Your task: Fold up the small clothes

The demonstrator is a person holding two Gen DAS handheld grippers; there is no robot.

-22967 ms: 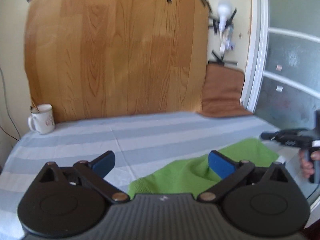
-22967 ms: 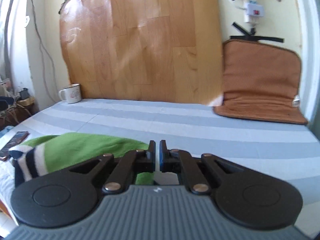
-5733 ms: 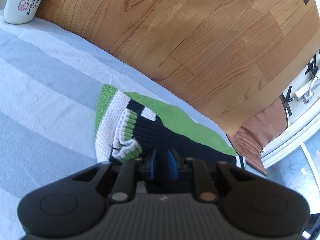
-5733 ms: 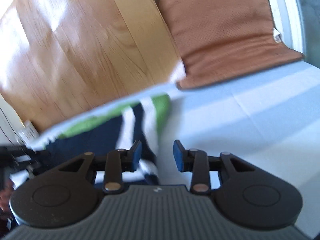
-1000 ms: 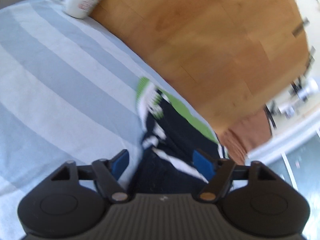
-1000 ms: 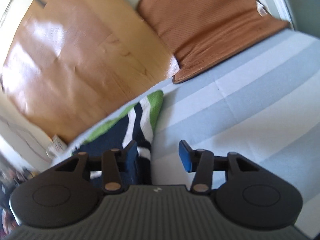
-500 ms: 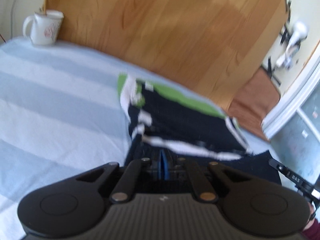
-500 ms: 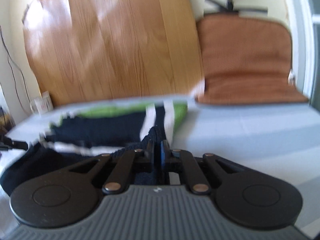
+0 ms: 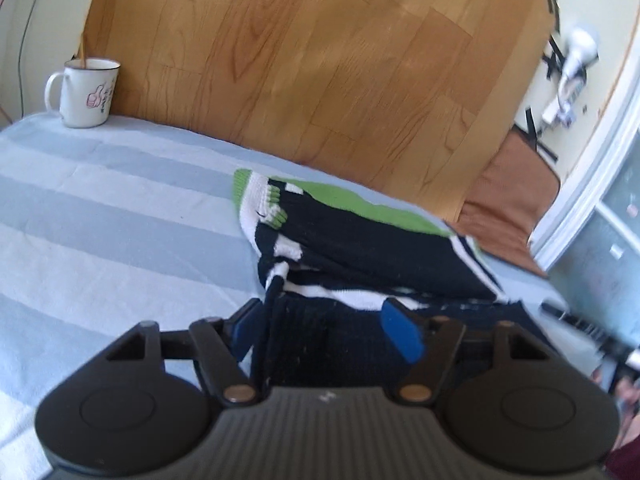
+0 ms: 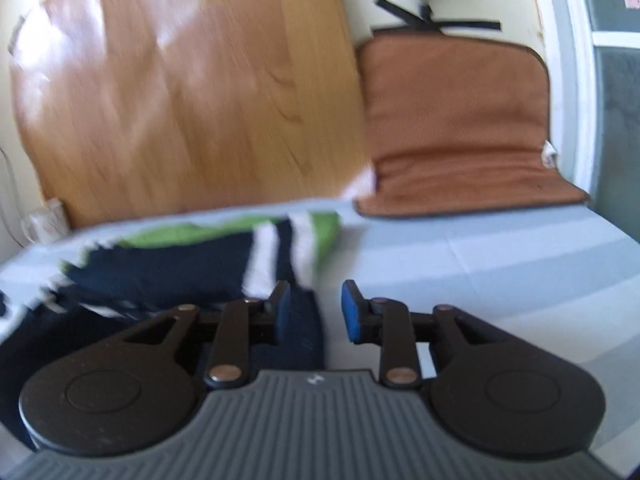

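A small knitted sweater (image 9: pixel 360 240) in navy, white and green lies folded on the striped bed cover (image 9: pixel 100 220). Its navy near edge lies loose between the fingers of my left gripper (image 9: pixel 325 332), whose jaws are opening and whose pads stand clear of the cloth. In the blurred right wrist view the same sweater (image 10: pixel 168 268) stretches to the left. My right gripper (image 10: pixel 317 310) hangs over its navy right corner. Those jaws are opening too, and the cloth sits by the left finger without being pinched.
A white mug (image 9: pixel 86 92) stands at the far left against a wood-pattern board (image 9: pixel 320 80). A brown cushion (image 10: pixel 460 128) leans on the wall at the back right. A person's hand (image 9: pixel 628 392) shows at the right edge, beside a white window frame (image 9: pixel 592 184).
Half a second ago both grippers were shut on the sweater's navy near edge. Both have since opened and let it go, and the edge now rests on the bed.
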